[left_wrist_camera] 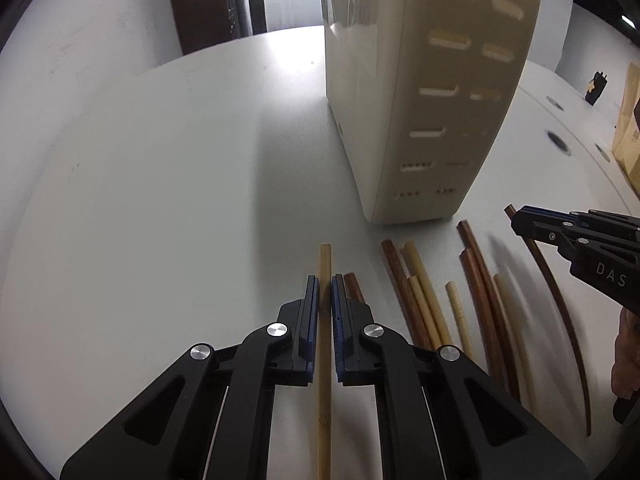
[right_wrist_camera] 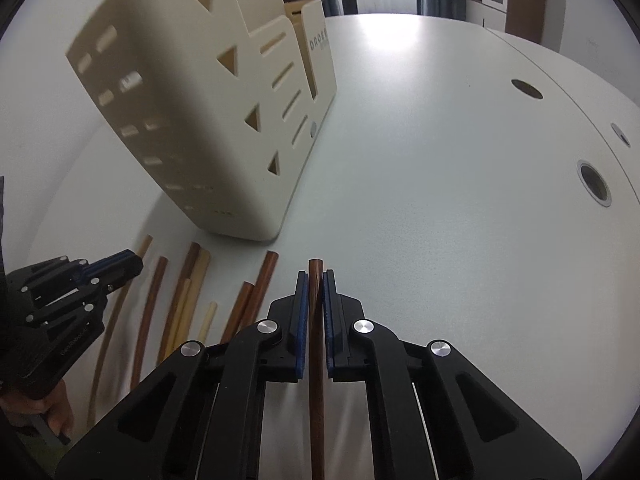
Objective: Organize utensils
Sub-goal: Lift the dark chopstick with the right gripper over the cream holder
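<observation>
My left gripper (left_wrist_camera: 325, 280) is shut on a light bamboo chopstick (left_wrist_camera: 325, 344) that runs straight between its pads. My right gripper (right_wrist_camera: 316, 274) is shut on a dark brown chopstick (right_wrist_camera: 316, 360); it also shows in the left wrist view (left_wrist_camera: 520, 220) at the right. Several light and dark chopsticks (left_wrist_camera: 420, 296) lie side by side on the white table (left_wrist_camera: 160, 200), and they show in the right wrist view (right_wrist_camera: 188, 292) too. A cream utensil holder (left_wrist_camera: 420, 100) with slots stands just beyond them; in the right wrist view the holder (right_wrist_camera: 192, 120) is at upper left.
The table has round cable holes (right_wrist_camera: 594, 184) at the right. A cardboard box (left_wrist_camera: 628, 128) stands at the far right edge. A dark wooden door frame (left_wrist_camera: 208, 4) is behind the table.
</observation>
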`<state>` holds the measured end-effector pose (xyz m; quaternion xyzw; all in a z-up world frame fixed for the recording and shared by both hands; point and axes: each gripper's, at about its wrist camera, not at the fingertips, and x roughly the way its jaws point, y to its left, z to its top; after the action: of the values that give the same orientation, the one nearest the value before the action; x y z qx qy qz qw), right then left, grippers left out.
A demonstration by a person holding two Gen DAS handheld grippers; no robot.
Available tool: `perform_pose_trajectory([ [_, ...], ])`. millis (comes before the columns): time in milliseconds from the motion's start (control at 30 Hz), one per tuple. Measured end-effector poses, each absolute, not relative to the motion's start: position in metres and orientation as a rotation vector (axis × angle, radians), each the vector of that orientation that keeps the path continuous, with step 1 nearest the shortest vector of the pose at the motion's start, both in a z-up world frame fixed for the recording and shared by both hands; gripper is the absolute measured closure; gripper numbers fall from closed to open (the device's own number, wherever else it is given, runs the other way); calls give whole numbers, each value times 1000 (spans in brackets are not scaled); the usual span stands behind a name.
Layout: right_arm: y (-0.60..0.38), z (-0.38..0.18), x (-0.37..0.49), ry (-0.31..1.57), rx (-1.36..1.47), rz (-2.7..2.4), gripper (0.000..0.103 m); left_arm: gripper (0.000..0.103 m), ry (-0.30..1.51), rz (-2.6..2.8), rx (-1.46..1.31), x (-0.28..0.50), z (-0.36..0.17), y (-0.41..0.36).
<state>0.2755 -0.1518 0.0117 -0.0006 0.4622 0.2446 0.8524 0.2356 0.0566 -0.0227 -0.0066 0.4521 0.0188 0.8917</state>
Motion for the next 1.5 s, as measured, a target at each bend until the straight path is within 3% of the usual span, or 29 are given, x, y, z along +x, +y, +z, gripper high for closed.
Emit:
perform_pose_trajectory([
  [467, -168, 139, 233, 539, 45, 639, 95, 97, 598, 24, -70, 194, 98, 47],
  [833, -184, 195, 243, 272, 164, 688, 95, 97, 237, 9, -30, 188, 176, 40],
  [1500, -210, 239, 259, -175, 349, 750, 95, 97, -257, 50, -11, 177, 202, 4],
])
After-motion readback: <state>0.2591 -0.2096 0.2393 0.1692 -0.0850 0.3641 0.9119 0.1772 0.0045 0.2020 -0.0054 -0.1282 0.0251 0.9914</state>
